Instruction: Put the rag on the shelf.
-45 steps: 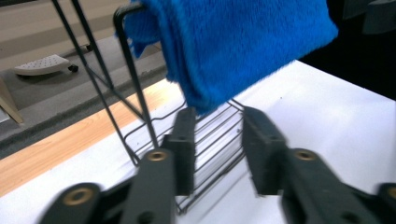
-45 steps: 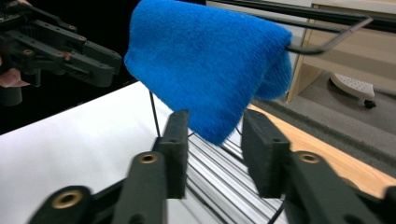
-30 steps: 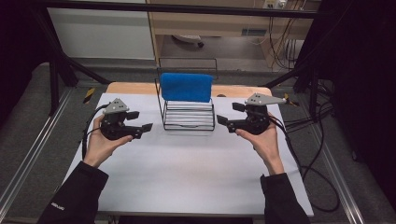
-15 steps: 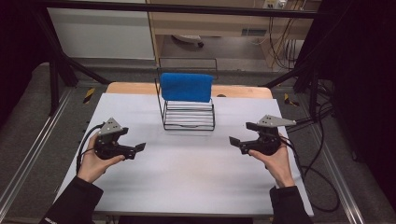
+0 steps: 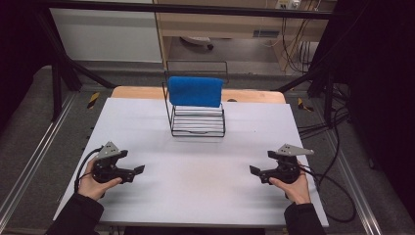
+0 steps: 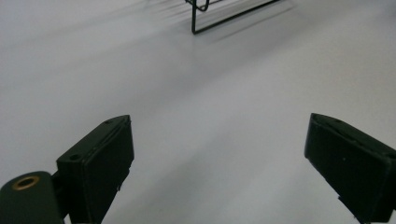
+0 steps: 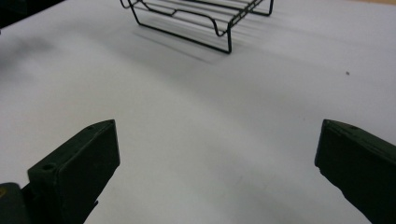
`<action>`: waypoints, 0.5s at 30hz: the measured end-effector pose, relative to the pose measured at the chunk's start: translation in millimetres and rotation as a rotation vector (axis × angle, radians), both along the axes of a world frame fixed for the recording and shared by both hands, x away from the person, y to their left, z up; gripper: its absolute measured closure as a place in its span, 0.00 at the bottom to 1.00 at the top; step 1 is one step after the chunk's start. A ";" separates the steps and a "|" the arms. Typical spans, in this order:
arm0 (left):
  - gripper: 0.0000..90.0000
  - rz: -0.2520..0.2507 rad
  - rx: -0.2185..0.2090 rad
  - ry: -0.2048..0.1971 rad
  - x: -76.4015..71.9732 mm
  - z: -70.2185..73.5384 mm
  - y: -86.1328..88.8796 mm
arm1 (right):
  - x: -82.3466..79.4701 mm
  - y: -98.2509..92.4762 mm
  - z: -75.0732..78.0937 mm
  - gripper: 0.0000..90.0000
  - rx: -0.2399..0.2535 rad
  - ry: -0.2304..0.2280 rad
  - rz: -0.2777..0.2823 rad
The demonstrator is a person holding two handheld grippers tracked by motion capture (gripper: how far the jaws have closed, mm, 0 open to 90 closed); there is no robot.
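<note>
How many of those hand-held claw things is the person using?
2. The left claw is in the person's left hand near the table's front left; the right claw is in the right hand near the front right. Both are open and empty.

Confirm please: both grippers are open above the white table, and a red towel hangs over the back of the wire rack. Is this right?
One detail is wrong: the towel is blue, not red, as the high view shows. The rest holds: it hangs over the back of the wire rack, and the left gripper and right gripper are both open above the white table.
</note>
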State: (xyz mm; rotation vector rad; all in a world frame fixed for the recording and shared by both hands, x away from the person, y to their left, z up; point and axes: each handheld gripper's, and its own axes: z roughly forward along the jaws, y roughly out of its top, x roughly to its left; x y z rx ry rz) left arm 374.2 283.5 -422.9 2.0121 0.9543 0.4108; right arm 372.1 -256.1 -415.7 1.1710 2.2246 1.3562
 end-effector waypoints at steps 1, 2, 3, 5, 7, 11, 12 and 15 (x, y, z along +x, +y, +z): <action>0.09 -0.001 0.004 0.001 -1.0 -3.2 0.8 | -2.4 -1.6 -4.0 0.01 -0.010 -0.004 0.003; 0.09 -0.003 0.014 0.003 -2.1 -5.5 1.7 | -4.4 -3.4 -7.7 0.01 -0.023 -0.010 0.007; 0.09 -0.003 0.021 0.002 -3.2 -7.3 2.6 | -5.7 -5.2 -10.2 0.01 -0.032 0.000 0.008; 0.09 0.003 0.016 -0.007 -6.1 -10.5 4.5 | -9.5 -9.5 -13.9 0.01 -0.044 -0.002 0.017; 0.09 0.008 0.012 -0.016 -8.2 -13.1 6.3 | -13.9 -14.0 -16.9 0.01 -0.030 -0.011 0.018; 0.09 0.010 0.007 -0.009 -11.1 -18.3 8.1 | -18.7 -19.3 -24.9 0.01 -0.041 0.002 0.011; 0.09 0.004 0.011 -0.011 -11.7 -19.3 8.5 | -18.9 -20.2 -26.9 0.01 -0.046 0.008 0.007; 0.09 -0.003 0.005 -0.013 -13.2 -20.9 9.2 | -18.6 -21.8 -31.1 0.01 -0.050 0.026 -0.001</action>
